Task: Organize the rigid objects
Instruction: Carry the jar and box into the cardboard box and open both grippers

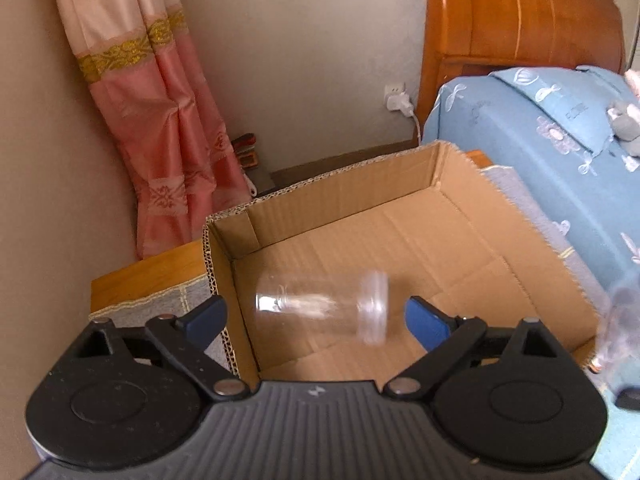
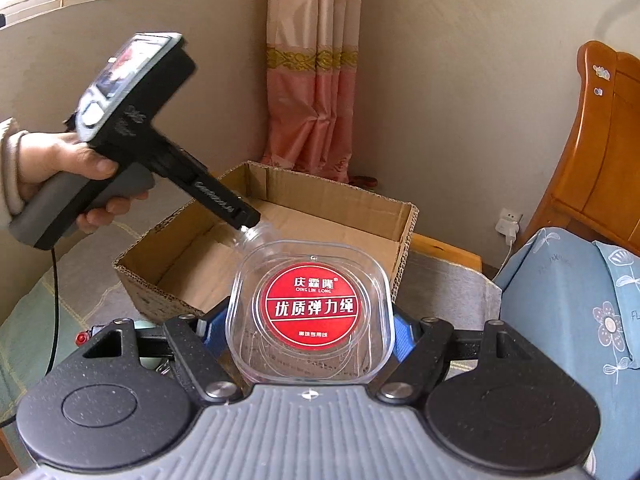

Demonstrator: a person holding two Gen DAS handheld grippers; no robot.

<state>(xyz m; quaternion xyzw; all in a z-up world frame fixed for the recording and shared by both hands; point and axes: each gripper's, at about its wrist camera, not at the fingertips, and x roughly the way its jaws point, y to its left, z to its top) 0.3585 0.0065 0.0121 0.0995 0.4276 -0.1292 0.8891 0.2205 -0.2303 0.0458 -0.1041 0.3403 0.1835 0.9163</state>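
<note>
In the left wrist view my left gripper (image 1: 316, 316) is open above an open cardboard box (image 1: 340, 200). A clear plastic jar (image 1: 324, 304) lies sideways between the blue fingertips, blurred, touching neither, over the box floor. In the right wrist view my right gripper (image 2: 306, 328) is shut on a clear square plastic case (image 2: 310, 308) with a red round label, held in front of the box (image 2: 404, 224). The left gripper (image 2: 240, 220) shows there over the box, and the jar (image 2: 250, 236) is faintly seen at its tip.
The box stands on a wooden stand with a grey cloth (image 1: 160, 304). A blue flowered bedspread (image 1: 560, 168) and wooden headboard (image 1: 520, 12) are to the right. A pink curtain (image 1: 160, 120) hangs in the corner. A wall socket with a charger (image 1: 398, 100) is behind.
</note>
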